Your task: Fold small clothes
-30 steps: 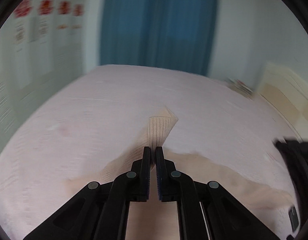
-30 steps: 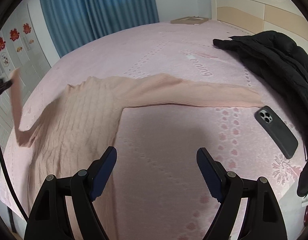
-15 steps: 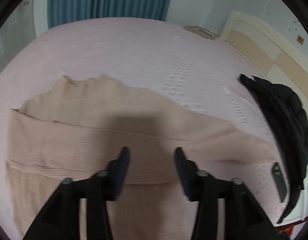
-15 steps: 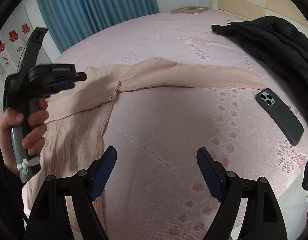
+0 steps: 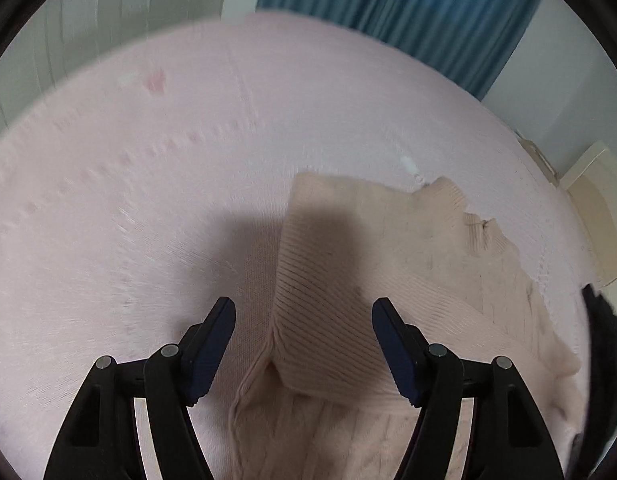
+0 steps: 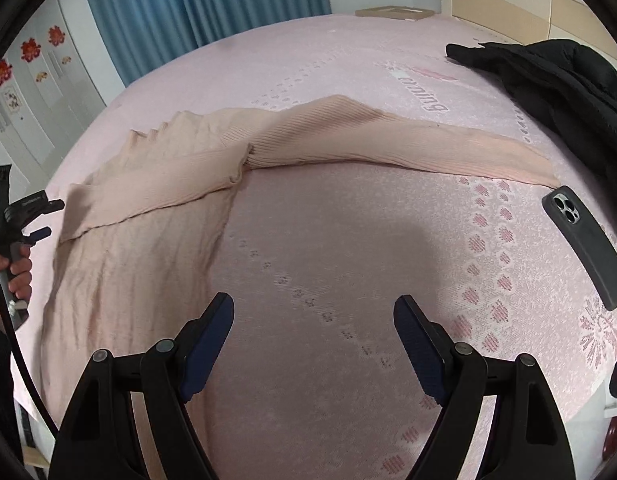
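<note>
- Left gripper (image 5: pixel 303 346): jaws wide apart, empty, over the sweater (image 5: pixel 388 280), above its folded-in sleeve (image 5: pixel 320 292).
- Right gripper (image 6: pixel 313 346): jaws spread, empty, over bare bedspread (image 6: pixel 348 264).
- Sweater flat on bed; other sleeve (image 6: pixel 408 146) stretched out, cuff just beside phone (image 6: pixel 584 246).
- Black jacket (image 6: pixel 548 80) beyond the phone.

Surface: pink patterned bed (image 6: pixel 332 240)
Lying on it: beige knit sweater (image 6: pixel 148 208), black jacket (image 6: pixel 556 76), phone (image 6: pixel 584 244), flat cardboard box (image 6: pixel 392 12)
</note>
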Available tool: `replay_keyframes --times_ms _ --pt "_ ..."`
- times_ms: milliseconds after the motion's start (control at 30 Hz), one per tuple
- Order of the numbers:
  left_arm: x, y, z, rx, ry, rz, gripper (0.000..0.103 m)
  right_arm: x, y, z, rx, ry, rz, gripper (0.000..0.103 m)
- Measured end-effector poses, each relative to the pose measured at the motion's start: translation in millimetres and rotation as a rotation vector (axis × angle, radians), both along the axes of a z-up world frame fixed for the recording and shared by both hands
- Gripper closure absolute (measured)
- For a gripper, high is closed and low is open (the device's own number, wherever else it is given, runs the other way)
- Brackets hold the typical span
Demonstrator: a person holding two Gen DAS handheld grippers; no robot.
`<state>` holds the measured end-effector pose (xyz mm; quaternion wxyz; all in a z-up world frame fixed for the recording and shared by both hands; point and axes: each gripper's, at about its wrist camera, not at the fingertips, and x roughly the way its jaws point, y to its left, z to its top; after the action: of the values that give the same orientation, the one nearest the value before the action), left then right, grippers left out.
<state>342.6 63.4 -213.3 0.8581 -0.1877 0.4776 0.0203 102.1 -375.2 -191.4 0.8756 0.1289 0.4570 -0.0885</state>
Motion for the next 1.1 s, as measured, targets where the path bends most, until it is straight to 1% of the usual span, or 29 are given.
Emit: replay_keyframes --times_ms 33,67,100,133,167,200,233,300,333,367,400,433,500,533,633,667,733,767,833,867,900,933,1100 --pt "2.5 2.2 -9.6 -0.033 0.005 0.001 0.043 0.9 -2.0 -0.7 -0.001 0.004 -0.007 0.021" --pt "5.4 2.3 -15.2 -0.056 0.005 0.003 0.054 2.7 -6.2 -1.9 0.000 0.008 -0.019 0.021" --pt "9.6 1.3 -20.4 -0.063 0.008 0.000 0.084 3.3 -9.2 -2.2 0.000 0.010 -0.026 0.021" --pt "11.0 1.8 -25.0 -0.056 -0.003 -0.014 0.088 3.8 -12.3 -2.1 -0.003 0.012 -0.034 0.021" --pt "10.2 4.7 -24.1 -0.054 -0.039 -0.006 0.089 4.0 -15.8 -1.9 -0.012 0.014 -0.045 0.021" --pt "7.0 8.7 -19.9 -0.042 -0.078 0.022 0.091 5.0 -20.4 -1.0 -0.026 0.017 -0.055 0.021" --pt "4.0 17.7 -18.2 -0.012 -0.100 0.068 0.092 5.8 -24.1 0.1 -0.036 0.017 -0.063 0.021" --pt "1.4 26.8 -23.4 0.023 -0.079 0.121 0.093 7.6 -33.4 3.0 -0.053 0.010 -0.078 0.021" --pt "0.2 30.6 -27.1 0.013 -0.070 0.126 0.091 9.2 -36.9 3.9 -0.055 0.005 -0.081 0.021" --pt "-3.1 34.3 -28.1 -0.015 -0.068 0.119 0.089 12.1 -42.7 4.3 -0.059 0.001 -0.088 0.021" --pt "-6.5 34.7 -25.9 -0.035 -0.068 0.113 0.079 13.8 -46.0 4.2 -0.062 -0.001 -0.093 0.021" --pt "-12.6 33.8 -21.1 -0.013 -0.063 0.115 0.067 18.1 -51.4 3.4 -0.066 -0.005 -0.100 0.021" --pt "-22.9 23.7 -10.7 0.051 -0.094 0.088 0.062 23.2 -61.5 2.2 -0.074 -0.010 -0.111 0.021" --pt "-27.9 21.8 -5.6 0.066 -0.106 0.068 0.058 26.7 -66.7 1.8 -0.078 -0.014 -0.120 0.021" --pt "-40.1 -11.1 4.5 0.114 -0.153 -0.067 0.053 40.9 -87.9 -0.6 -0.054 -0.035 -0.155 0.021" --pt "-39.8 -20.0 5.8 0.125 -0.158 -0.105 0.052 46.0 -96.4 -2.4 -0.035 -0.037 -0.171 0.021" --pt "-42.8 -40.5 4.2 0.146 -0.157 -0.179 0.045 53.6 -115.3 -8.0 0.021 -0.040 -0.202 0.021" --pt "-43.3 -51.2 -0.6 0.169 -0.148 -0.204 0.045 56.8 -122.7 -11.9 0.049 -0.036 -0.218 0.021" --pt "-42.0 -67.6 -15.3 0.221 -0.117 -0.228 0.045 60.7 -134.5 -20.0 0.098 -0.024 -0.239 0.022" --pt "-43.3 -71.3 -19.4 0.238 -0.112 -0.229 0.044 63.5 -142.4 -28.0 0.132 -0.003 -0.253 0.024" --pt "-45.5 -75.5 -22.5 0.262 -0.131 -0.228 0.040 65.5 -145.6 -32.7 0.142 0.010 -0.260 0.027" --pt "-43.7 -78.6 -20.8 0.272 -0.138 -0.231 0.037 67.2 -148.3 -36.9 0.151 0.017 -0.262 0.027" --pt "-41.8 -79.4 -23.0 0.268 -0.138 -0.240 0.031 74.4 -157.0 -42.9 0.178 -0.042 -0.273 0.027"
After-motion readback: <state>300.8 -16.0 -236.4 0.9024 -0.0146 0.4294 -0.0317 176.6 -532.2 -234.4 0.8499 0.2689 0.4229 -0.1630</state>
